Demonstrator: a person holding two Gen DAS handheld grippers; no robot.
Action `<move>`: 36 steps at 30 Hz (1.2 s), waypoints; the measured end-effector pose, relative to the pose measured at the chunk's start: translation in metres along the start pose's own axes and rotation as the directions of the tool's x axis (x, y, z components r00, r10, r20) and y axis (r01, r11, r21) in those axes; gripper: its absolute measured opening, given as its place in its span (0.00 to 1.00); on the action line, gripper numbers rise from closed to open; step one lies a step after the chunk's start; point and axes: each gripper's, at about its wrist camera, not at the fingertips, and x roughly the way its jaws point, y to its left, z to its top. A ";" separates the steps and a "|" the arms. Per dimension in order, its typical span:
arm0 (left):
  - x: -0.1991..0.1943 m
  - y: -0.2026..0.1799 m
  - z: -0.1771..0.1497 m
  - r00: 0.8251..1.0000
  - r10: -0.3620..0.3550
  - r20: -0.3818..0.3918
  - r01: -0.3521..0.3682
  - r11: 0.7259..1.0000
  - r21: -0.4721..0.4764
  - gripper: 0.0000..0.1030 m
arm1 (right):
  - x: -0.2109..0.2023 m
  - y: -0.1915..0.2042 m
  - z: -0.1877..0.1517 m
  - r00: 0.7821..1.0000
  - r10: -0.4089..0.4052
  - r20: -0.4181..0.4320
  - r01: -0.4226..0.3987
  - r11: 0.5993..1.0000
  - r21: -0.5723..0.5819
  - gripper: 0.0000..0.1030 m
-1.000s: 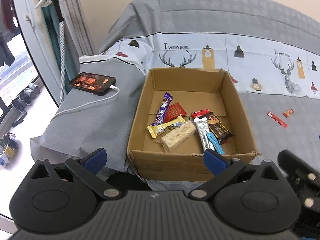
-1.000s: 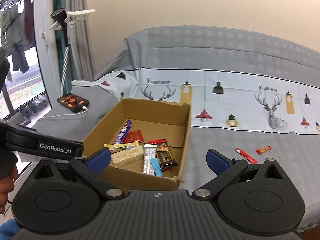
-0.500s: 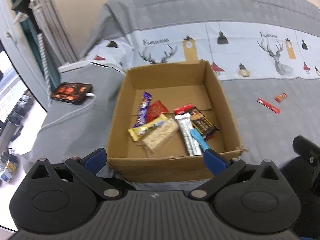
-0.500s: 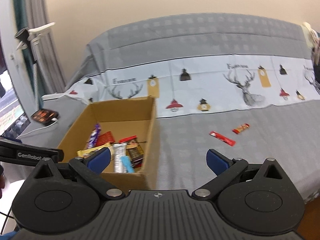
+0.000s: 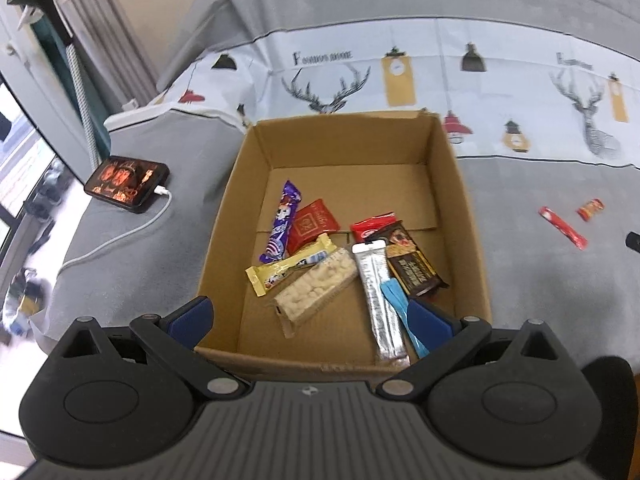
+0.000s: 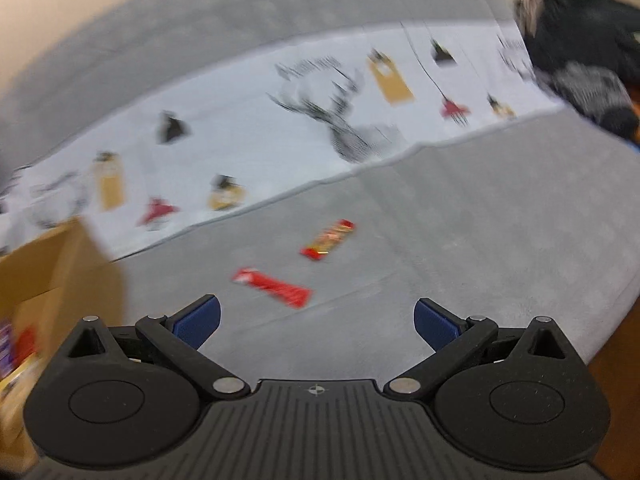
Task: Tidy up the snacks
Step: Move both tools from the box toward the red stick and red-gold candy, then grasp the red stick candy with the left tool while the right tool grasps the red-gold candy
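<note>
Grey bedspread (image 6: 460, 240) w/ two red snack packs (image 6: 272, 286), cardboard box (image 5: 472, 216) alongside; both grippers (image 5: 308, 316) (image 6: 316, 320) wide apart, empty.

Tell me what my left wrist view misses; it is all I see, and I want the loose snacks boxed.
Observer: The right gripper is open and empty, facing the long red stick pack on the grey bedspread.
Operator: Report the second loose one.
Observer: The short red-and-gold packet lies beyond the stick pack, apart from it.
Operator: Locate the box for the right side.
Observer: The cardboard box sits at that view's left edge, blurred.
</note>
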 end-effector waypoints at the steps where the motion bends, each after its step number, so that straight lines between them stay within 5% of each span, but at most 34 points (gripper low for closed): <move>1: 0.003 0.000 0.004 1.000 0.006 -0.009 -0.006 1.000 -0.003 1.00 | 0.021 -0.002 0.005 1.000 -0.007 -0.014 0.007 1.000 0.005 0.99; 11: 0.041 -0.021 0.052 0.996 0.018 -0.089 -0.021 0.999 -0.033 1.00 | 0.177 0.006 0.039 0.995 -0.091 -0.038 0.089 0.994 -0.061 0.99; 20: 0.073 -0.115 0.091 0.988 -0.126 -0.090 0.131 0.990 0.057 1.00 | 0.180 -0.048 0.034 0.992 -0.124 0.016 0.125 0.985 -0.122 0.99; 25: 0.115 -0.195 0.110 0.943 -0.273 -0.189 0.279 0.960 0.009 1.00 | 0.179 -0.060 0.036 0.998 -0.056 -0.001 0.055 0.974 -0.218 0.99; 32: 0.204 -0.308 0.122 0.839 -0.369 -0.400 0.347 0.929 -0.129 1.00 | 0.177 -0.065 0.039 0.999 -0.031 -0.017 0.026 0.972 -0.234 0.99; 36: 0.236 -0.348 0.116 0.837 -0.327 -0.438 0.327 0.942 -0.079 1.00 | 0.178 -0.065 0.039 1.000 -0.021 -0.011 0.018 0.970 -0.243 1.00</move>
